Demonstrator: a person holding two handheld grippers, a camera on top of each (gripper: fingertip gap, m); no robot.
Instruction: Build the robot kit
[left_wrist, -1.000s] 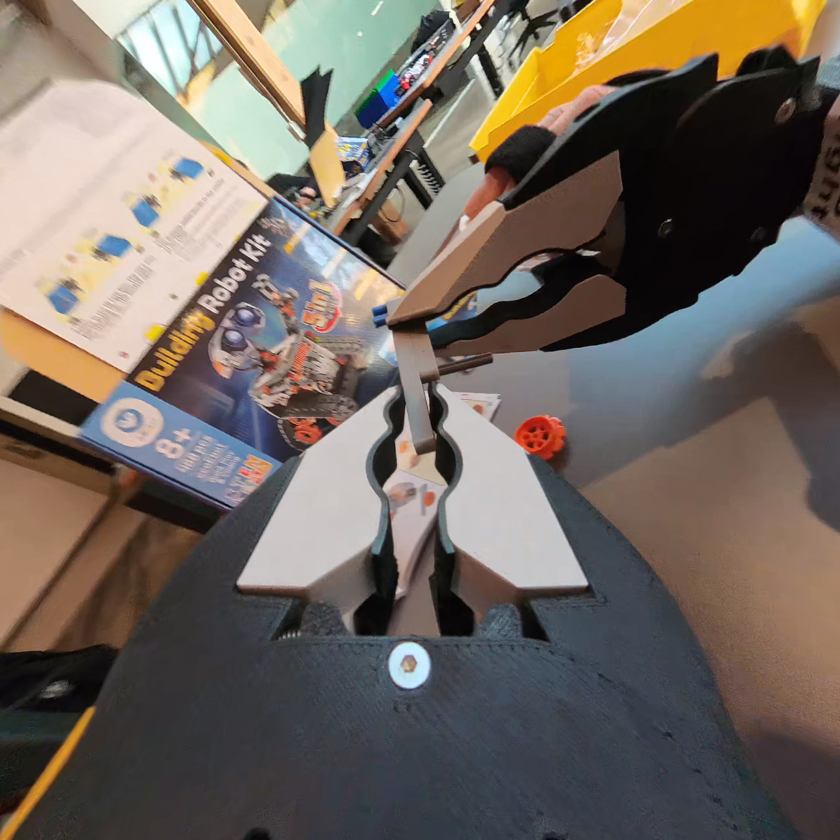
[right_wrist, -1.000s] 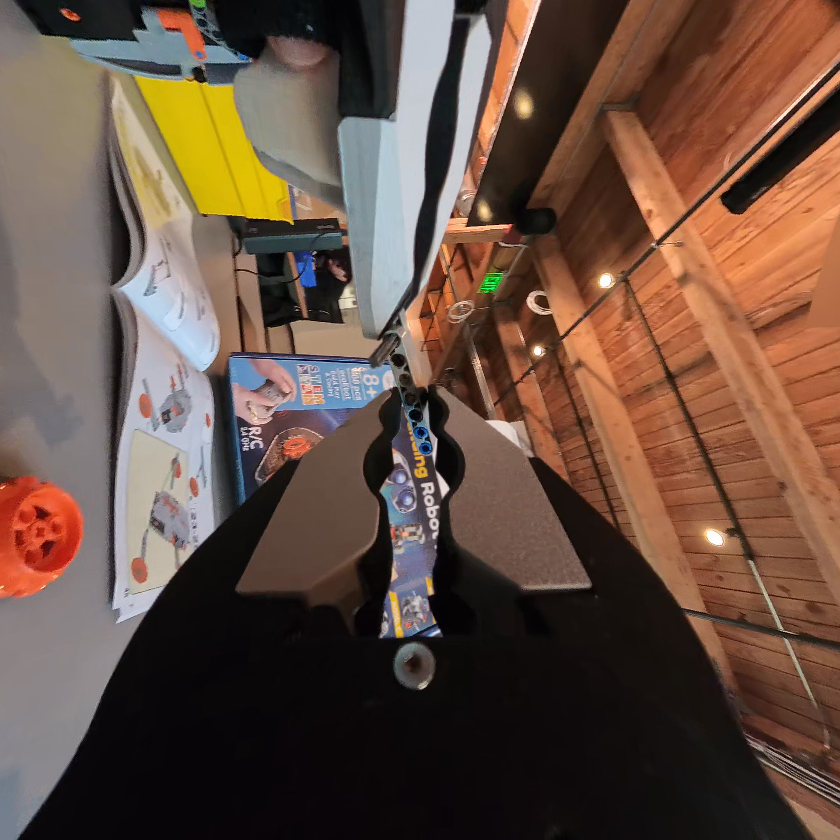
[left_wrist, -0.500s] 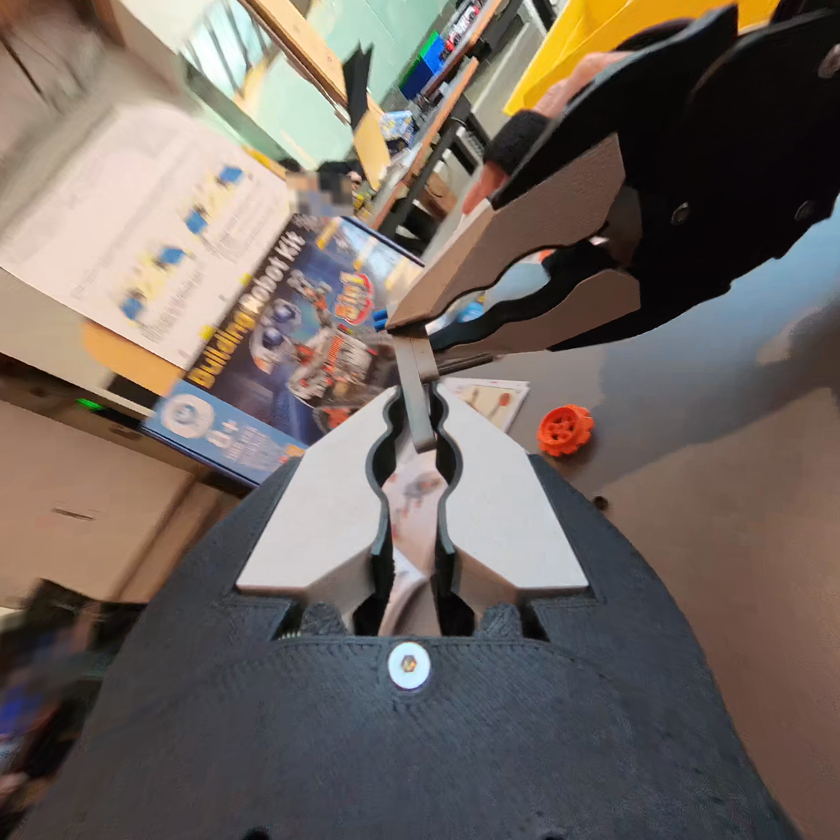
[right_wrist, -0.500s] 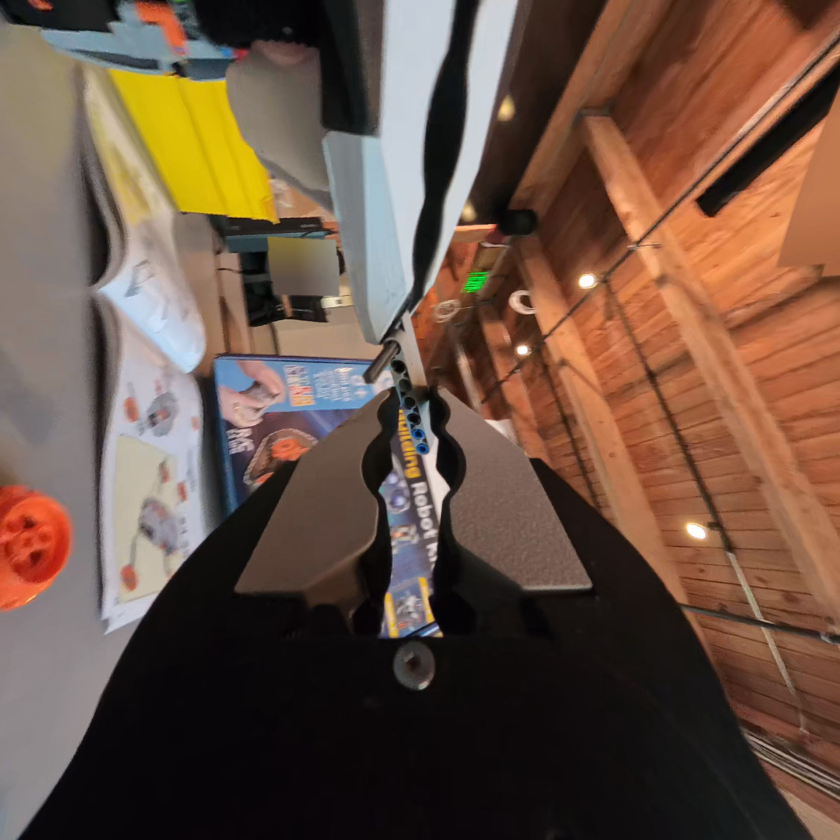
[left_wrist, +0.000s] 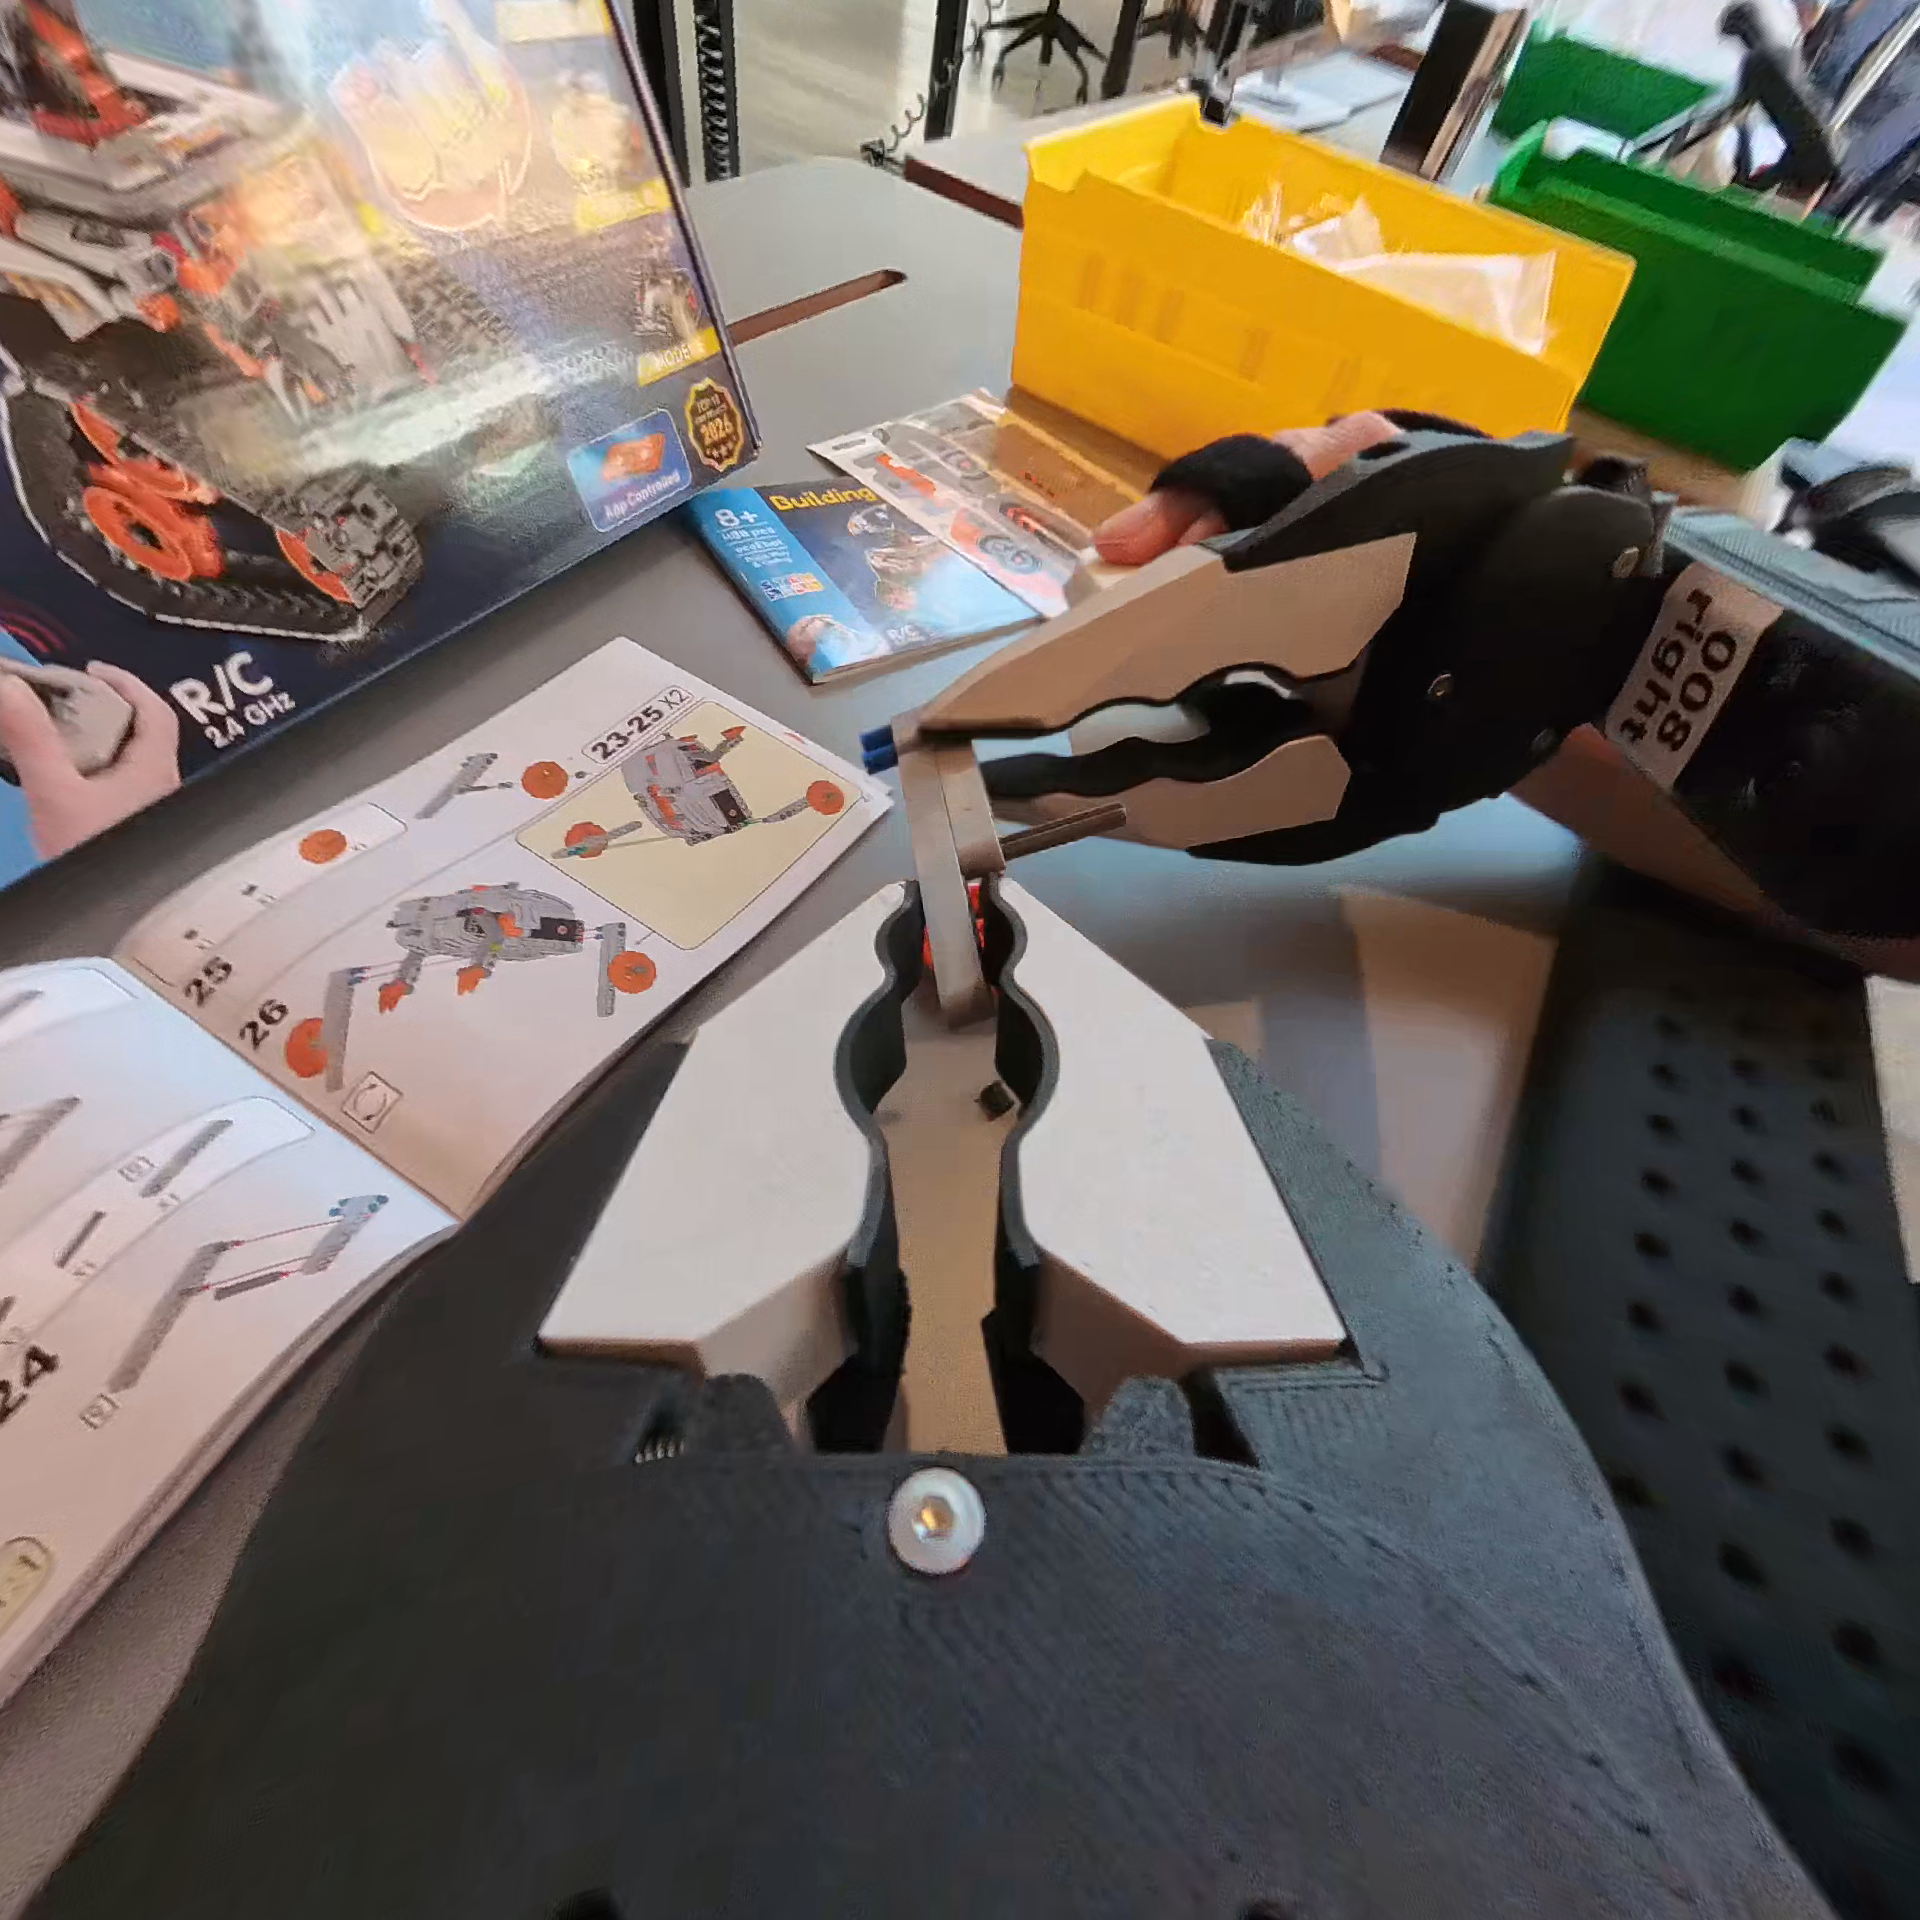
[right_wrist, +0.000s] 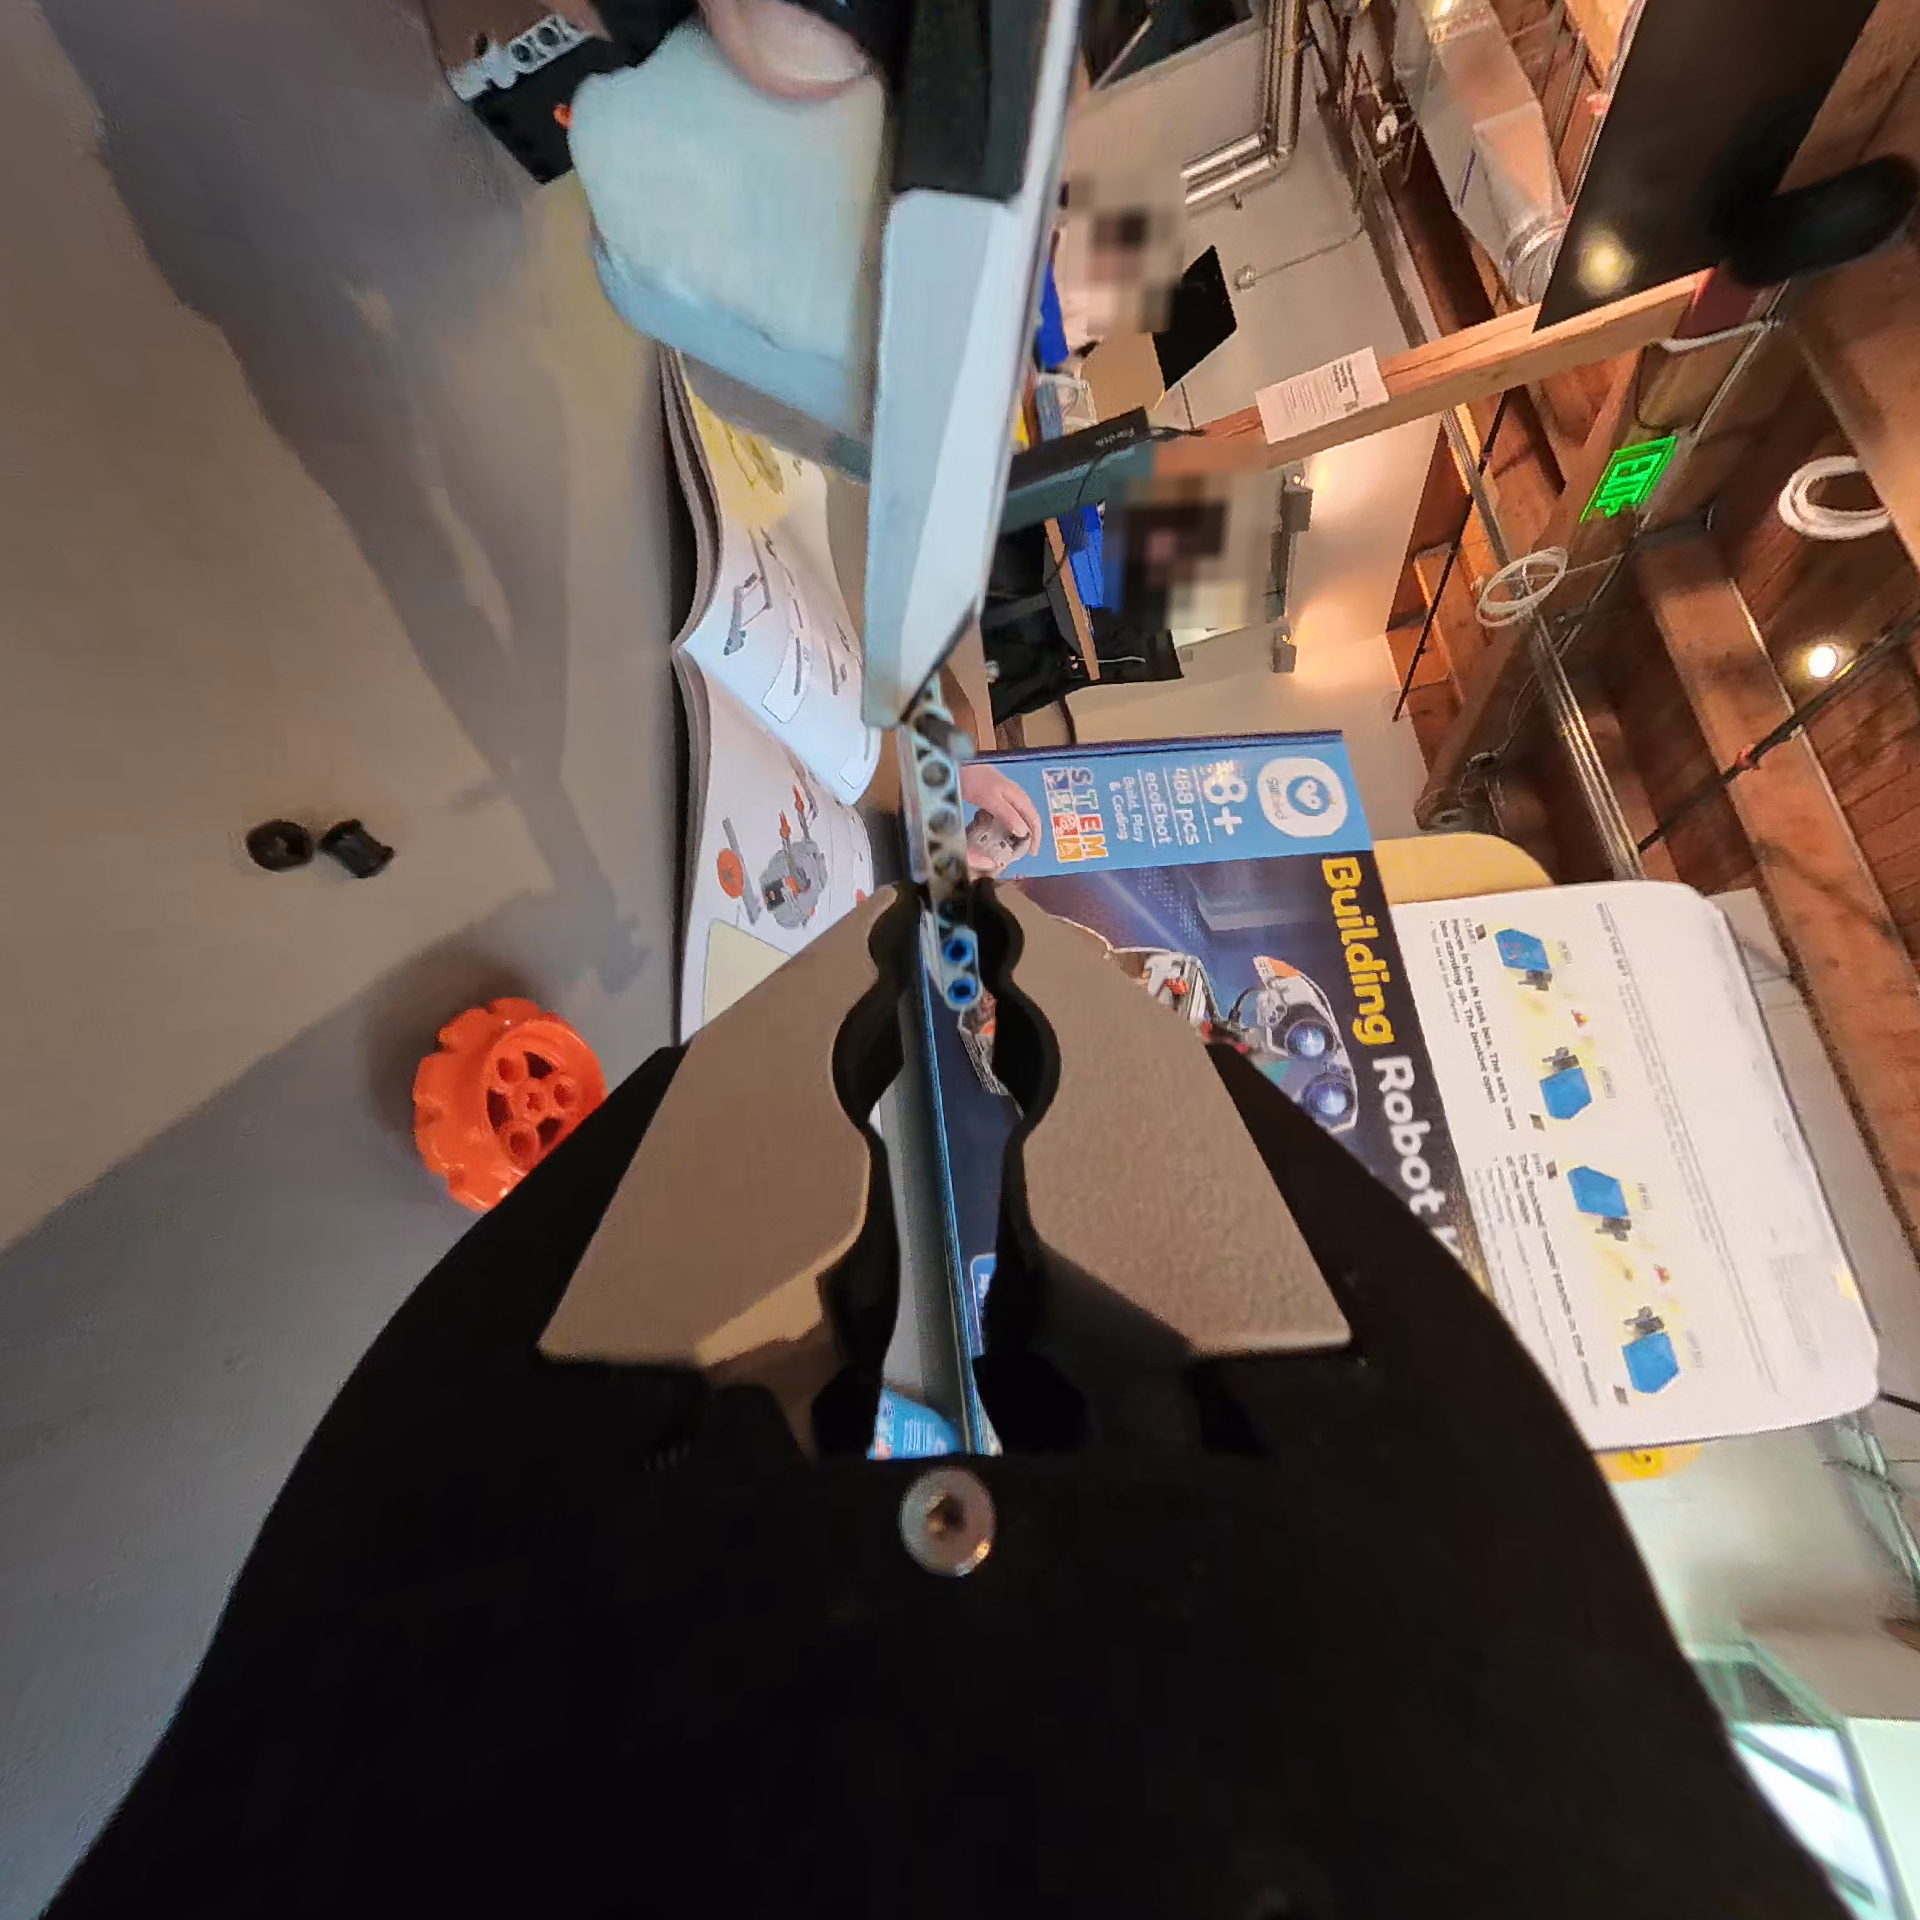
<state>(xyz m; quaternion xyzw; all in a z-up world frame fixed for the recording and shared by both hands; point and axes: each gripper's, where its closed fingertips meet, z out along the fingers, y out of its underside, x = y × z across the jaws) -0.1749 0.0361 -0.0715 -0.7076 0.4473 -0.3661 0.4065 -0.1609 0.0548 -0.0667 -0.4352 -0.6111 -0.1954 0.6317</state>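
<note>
A thin grey beam with holes (left_wrist: 938, 842) is gripped at both ends above the grey table. My left gripper (left_wrist: 951, 902) is shut on its lower end. My right gripper (left_wrist: 951, 750) comes in from the right and is shut on its upper end, by two blue pins (left_wrist: 876, 744). A dark axle (left_wrist: 1060, 828) sticks out of the beam sideways. In the right wrist view my right gripper (right_wrist: 945, 902) pinches the beam (right_wrist: 938, 805) near the blue pins (right_wrist: 961, 961). The left gripper (right_wrist: 902, 707) reaches down from the top.
An orange wheel (right_wrist: 506, 1101) and two small black pieces (right_wrist: 317, 847) lie on the table. An open instruction booklet (left_wrist: 416, 987), a kit box (left_wrist: 312, 312), a small leaflet (left_wrist: 862, 571), a yellow bin (left_wrist: 1299, 281), a green bin (left_wrist: 1714, 301) and a black perforated mat (left_wrist: 1714, 1247) surround them. My two grippers' fingertips are within a few centimetres of each other.
Both grippers have turned together with the beam still gripped between them. The left view now looks down on the table and booklet. The orange wheel is now mostly hidden behind the beam there.
</note>
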